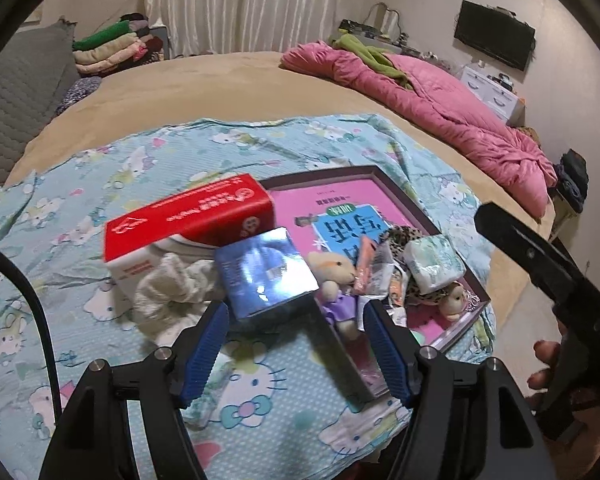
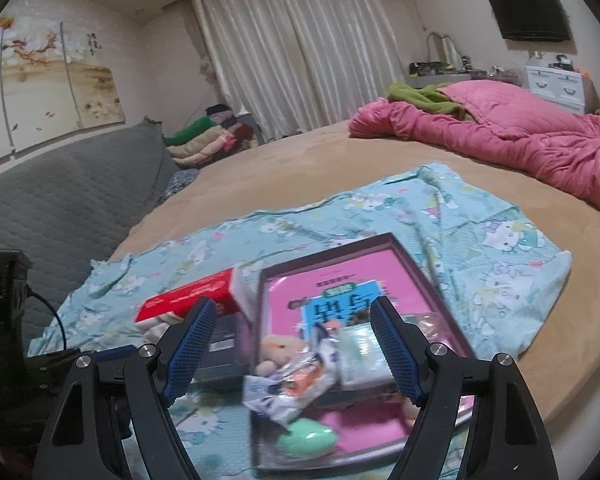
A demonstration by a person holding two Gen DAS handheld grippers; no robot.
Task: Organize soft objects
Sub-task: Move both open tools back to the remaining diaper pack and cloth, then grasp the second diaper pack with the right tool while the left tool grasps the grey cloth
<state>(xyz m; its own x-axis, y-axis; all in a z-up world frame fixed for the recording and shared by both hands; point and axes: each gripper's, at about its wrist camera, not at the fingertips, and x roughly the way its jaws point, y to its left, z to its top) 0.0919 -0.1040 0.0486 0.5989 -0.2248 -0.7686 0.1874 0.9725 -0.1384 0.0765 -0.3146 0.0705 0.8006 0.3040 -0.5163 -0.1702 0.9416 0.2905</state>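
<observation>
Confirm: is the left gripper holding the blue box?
No. In the left wrist view the left gripper is open, and the blue box lies on the cloth beyond its fingertips, ungripped.

Left claw (image 1: 296,316) and right claw (image 2: 294,322), both spread wide, empty.

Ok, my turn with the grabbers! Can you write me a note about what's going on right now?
Left gripper: open, holding nothing, hovering just before the shiny blue box.
Right gripper: open, holding nothing, hovering over the tray.
In the tray: bunny plush, leopard plush, diaper pack, snack wrappers, green egg.
Outside, on the Hello Kitty cloth: white cloth beside the red tissue box.
Left to do: probably the white cloth.
</observation>
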